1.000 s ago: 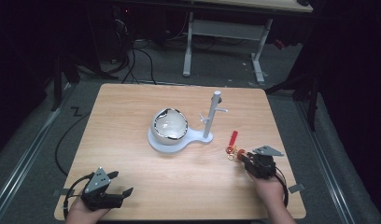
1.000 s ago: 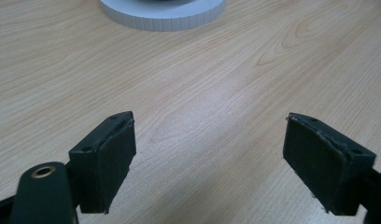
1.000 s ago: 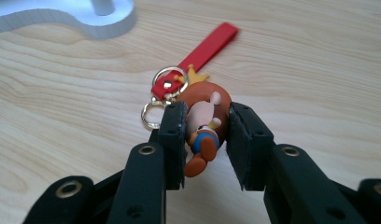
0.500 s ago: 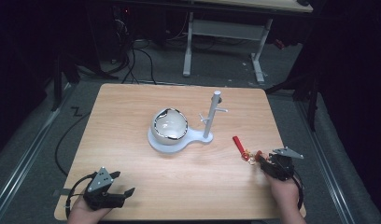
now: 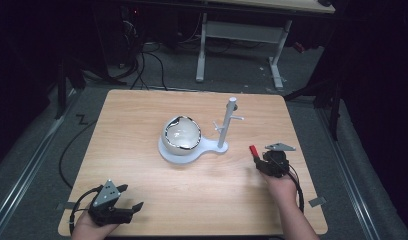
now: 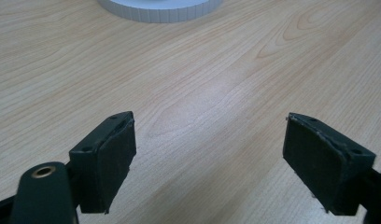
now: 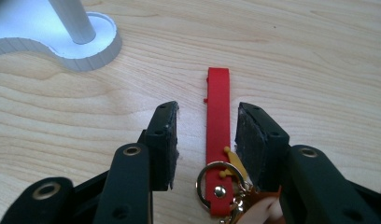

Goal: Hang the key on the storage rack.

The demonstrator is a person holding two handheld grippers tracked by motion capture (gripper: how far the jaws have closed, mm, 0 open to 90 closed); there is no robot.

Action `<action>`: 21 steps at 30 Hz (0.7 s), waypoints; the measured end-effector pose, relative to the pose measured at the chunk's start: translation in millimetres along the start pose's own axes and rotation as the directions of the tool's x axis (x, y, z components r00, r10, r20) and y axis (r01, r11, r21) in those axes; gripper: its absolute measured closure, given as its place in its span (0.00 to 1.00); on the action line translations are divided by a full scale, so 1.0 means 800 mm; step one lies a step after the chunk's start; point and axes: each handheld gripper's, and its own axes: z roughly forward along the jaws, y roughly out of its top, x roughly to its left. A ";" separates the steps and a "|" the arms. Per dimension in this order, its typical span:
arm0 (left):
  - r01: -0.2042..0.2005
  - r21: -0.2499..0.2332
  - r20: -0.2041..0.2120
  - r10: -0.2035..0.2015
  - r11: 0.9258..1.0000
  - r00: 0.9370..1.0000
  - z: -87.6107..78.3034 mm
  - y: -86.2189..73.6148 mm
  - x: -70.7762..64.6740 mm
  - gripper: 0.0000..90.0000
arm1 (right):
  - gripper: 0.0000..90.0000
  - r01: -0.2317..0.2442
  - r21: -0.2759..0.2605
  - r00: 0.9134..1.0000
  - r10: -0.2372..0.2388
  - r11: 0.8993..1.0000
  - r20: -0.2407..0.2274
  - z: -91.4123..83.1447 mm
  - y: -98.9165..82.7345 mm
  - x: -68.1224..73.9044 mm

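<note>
Red key strap (image 7: 218, 135) flat on table btwn right tool (image 7: 205, 140) jaws; jaws just closing, not pinching yet.

A strap (image 7: 218, 116) lies on the table (image 5: 142, 115), seemingly just right of the stand's base (image 5: 192, 150).

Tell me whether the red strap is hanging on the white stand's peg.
No: the red strap lies flat on the table between the right tool's jaws, apart from the white stand.

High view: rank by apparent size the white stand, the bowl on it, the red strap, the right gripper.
1. White stand, base plus post.
2. Bowl.
3. Right gripper, nearer the camera, so its place is unsure.
4. Red strap, mostly hidden between the fingers.
</note>
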 end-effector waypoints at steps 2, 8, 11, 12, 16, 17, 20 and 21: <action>0.006 -0.002 0.001 -0.006 1.000 1.000 -0.001 0.000 0.001 0.20 | 0.67 0.033 0.008 0.999 -0.033 0.999 0.020 0.002 0.007 0.004; -0.013 0.000 0.001 0.013 1.000 1.000 -0.001 0.002 -0.004 0.20 | 0.68 0.023 0.039 1.000 -0.024 0.999 0.019 0.015 0.024 0.001; -0.009 0.002 0.000 0.009 1.000 1.000 -0.001 0.001 -0.003 0.20 | 0.70 0.023 0.127 0.999 -0.027 0.992 0.031 0.040 0.030 -0.003; -0.006 0.002 -0.001 0.006 1.000 1.000 -0.001 0.001 -0.003 0.20 | 0.72 0.019 0.134 0.999 -0.023 0.991 0.026 0.045 0.030 -0.003; 0.000 0.002 -0.003 0.000 1.000 1.000 -0.002 -0.001 -0.001 0.20 | 0.73 0.010 0.191 1.000 -0.014 0.982 0.019 0.057 0.029 -0.004; 0.001 0.002 -0.003 -0.001 1.000 1.000 -0.002 -0.001 0.000 0.20 | 0.74 0.017 0.199 0.999 -0.023 0.980 0.028 0.058 0.029 -0.003; 0.000 0.000 -0.005 0.000 1.000 1.000 -0.003 -0.001 0.000 0.20 | 0.83 0.019 0.218 1.000 -0.023 0.976 0.014 0.059 0.031 -0.002; 0.000 0.000 -0.005 0.000 1.000 1.000 -0.003 -0.001 -0.001 0.20 | 0.83 0.030 0.220 0.999 -0.034 0.975 0.016 0.059 0.031 -0.001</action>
